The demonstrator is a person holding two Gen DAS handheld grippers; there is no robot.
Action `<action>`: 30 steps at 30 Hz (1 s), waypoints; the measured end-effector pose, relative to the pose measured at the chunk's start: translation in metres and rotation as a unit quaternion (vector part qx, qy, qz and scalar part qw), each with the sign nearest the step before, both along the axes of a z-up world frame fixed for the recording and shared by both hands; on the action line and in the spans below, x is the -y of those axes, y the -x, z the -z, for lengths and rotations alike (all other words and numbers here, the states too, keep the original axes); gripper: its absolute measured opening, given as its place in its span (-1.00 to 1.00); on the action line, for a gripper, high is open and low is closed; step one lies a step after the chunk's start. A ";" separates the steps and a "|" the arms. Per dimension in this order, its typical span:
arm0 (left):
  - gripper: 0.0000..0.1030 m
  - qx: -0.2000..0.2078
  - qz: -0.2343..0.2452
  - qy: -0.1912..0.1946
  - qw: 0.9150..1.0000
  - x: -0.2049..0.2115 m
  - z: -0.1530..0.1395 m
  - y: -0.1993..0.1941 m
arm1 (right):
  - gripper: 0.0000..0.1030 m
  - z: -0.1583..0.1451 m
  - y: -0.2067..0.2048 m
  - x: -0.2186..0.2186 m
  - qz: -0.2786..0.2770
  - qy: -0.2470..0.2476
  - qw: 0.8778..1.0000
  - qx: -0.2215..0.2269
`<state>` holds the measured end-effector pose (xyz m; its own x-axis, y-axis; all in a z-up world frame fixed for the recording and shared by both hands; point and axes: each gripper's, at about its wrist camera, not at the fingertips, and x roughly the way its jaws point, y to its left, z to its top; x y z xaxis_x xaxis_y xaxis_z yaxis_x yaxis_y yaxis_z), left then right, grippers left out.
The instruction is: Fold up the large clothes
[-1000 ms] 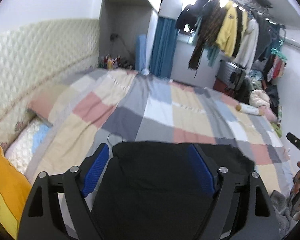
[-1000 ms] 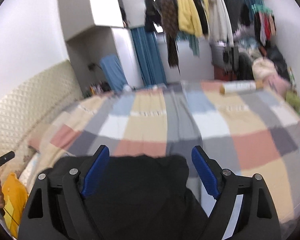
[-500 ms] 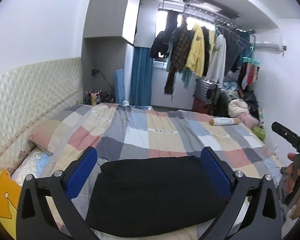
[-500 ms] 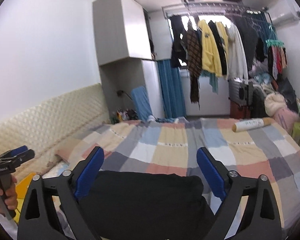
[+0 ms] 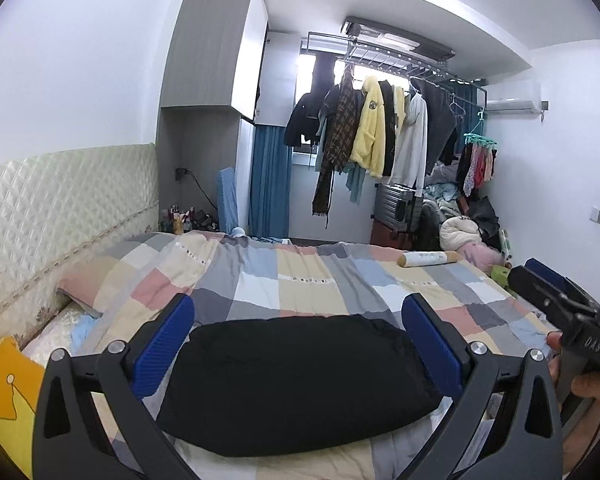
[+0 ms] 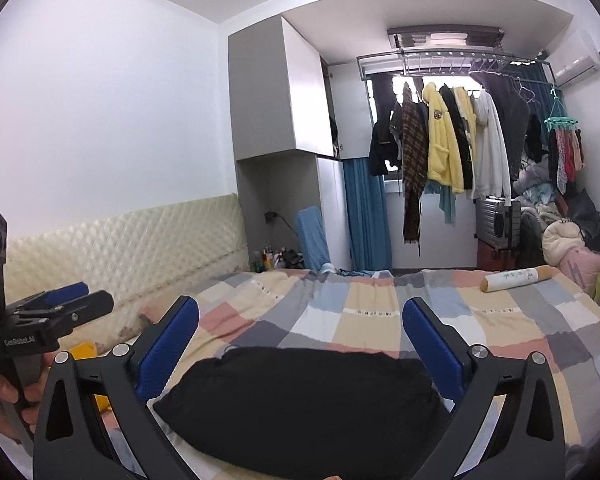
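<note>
Folded black garment [image 5: 296, 384] flat on checked bed cover [image 5: 300, 280]. Left tongs [image 5: 298, 344] and right tongs [image 6: 300, 344] apart, gripping nothing

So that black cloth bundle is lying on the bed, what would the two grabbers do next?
Probably pull back: the folded black garment lies compact on the checked bedspread, and both the left gripper and right gripper are open, holding nothing.
</note>
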<state>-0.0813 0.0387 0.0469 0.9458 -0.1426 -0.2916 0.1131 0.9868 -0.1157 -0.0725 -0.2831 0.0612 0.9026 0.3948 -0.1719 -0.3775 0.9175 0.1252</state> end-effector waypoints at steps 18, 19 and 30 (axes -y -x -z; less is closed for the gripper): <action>1.00 -0.094 -0.010 0.014 0.995 0.026 0.075 0.008 | 0.99 0.075 0.020 0.010 0.043 0.000 0.995 -0.086; 1.00 -0.097 -0.011 0.010 0.995 0.027 0.078 0.008 | 0.99 0.080 0.018 0.011 0.049 0.003 0.994 -0.093; 1.00 -0.117 -0.034 -0.002 0.993 0.028 0.099 0.005 | 0.99 0.119 0.014 0.006 0.051 0.021 0.988 -0.146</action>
<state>-0.0861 0.0105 -0.0523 0.8595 -0.0791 -0.5049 0.0167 0.9918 -0.1268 -0.0862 -0.2892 -0.0578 0.8468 0.2906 -0.4455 -0.2352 0.9558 0.1764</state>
